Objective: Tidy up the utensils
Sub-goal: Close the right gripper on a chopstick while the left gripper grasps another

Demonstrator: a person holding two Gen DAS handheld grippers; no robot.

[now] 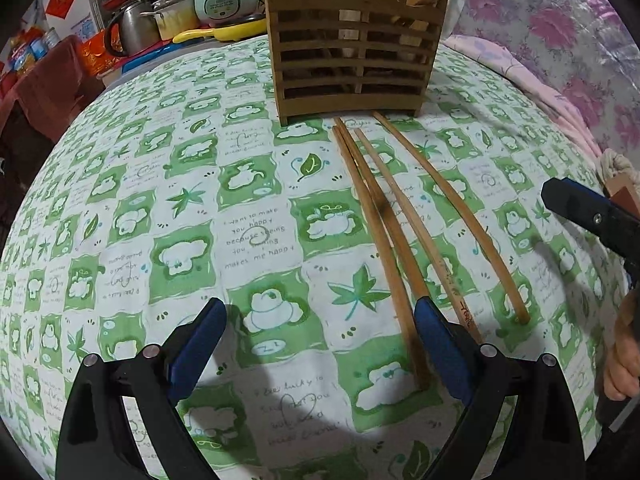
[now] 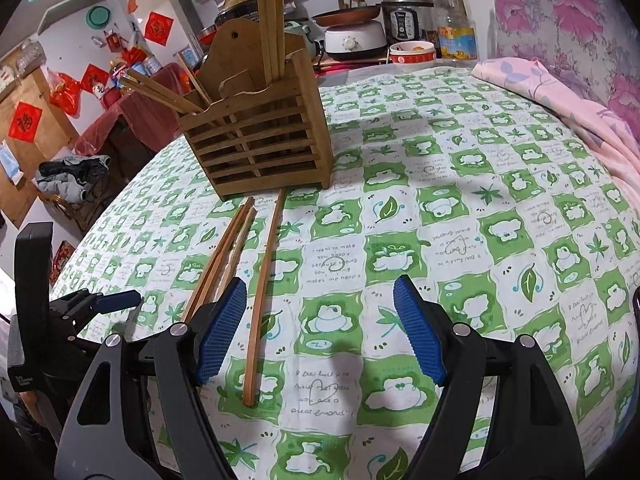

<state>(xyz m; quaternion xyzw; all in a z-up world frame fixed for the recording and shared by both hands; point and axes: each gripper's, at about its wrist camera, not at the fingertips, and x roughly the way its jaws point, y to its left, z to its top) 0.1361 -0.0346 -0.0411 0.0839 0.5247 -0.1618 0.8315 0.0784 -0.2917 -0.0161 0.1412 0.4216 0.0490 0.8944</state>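
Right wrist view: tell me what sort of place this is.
Probably a home kitchen or dining corner: a pressure cooker and oil bottle stand behind a table with a green patterned tablecloth and a wooden chopstick holder.

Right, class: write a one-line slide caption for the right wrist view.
Open right gripper hovers over four loose chopsticks lying before the wooden holder.

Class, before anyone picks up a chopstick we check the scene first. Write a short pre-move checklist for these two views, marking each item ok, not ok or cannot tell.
1. Left gripper open and empty: ok.
2. Right gripper open and empty: ok.
3. Four loose chopsticks lie flat on the tablecloth, in front of the holder: ok.
4. Holder upright: ok.
5. Room left in the holder for more chopsticks: cannot tell.
6. Two left chopsticks separated enough for a single pick: not ok, they touch.
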